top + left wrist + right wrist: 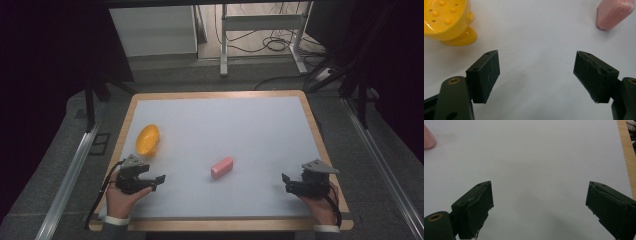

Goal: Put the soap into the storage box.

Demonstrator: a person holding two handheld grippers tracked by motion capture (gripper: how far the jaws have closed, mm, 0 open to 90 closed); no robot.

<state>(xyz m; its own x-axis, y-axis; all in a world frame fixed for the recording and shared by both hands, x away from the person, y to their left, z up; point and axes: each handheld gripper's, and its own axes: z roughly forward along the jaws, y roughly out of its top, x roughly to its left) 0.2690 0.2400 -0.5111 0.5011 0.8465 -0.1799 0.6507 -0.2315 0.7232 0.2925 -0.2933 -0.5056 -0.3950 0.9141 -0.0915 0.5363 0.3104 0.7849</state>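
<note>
A pink bar (222, 167) lies near the middle of the white table top (225, 125). A yellow dish with small bumps (147, 139) rests at the left. My left gripper (159, 179) sits at the near left, open, nothing between its jaws. In the left gripper view the yellow dish (447, 21) is at the upper left and the pink bar (614, 13) at the upper right, both beyond the gripper (536, 72). My right gripper (286, 181) rests at the near right, open and empty. The right gripper view has the open gripper (539, 202) and the pink bar's end (428, 140).
A wooden rim (320, 135) frames the white table top. Metal rails (75, 170) run along both sides of the table. A white desk frame (260, 30) with cables stands on the floor beyond the far edge.
</note>
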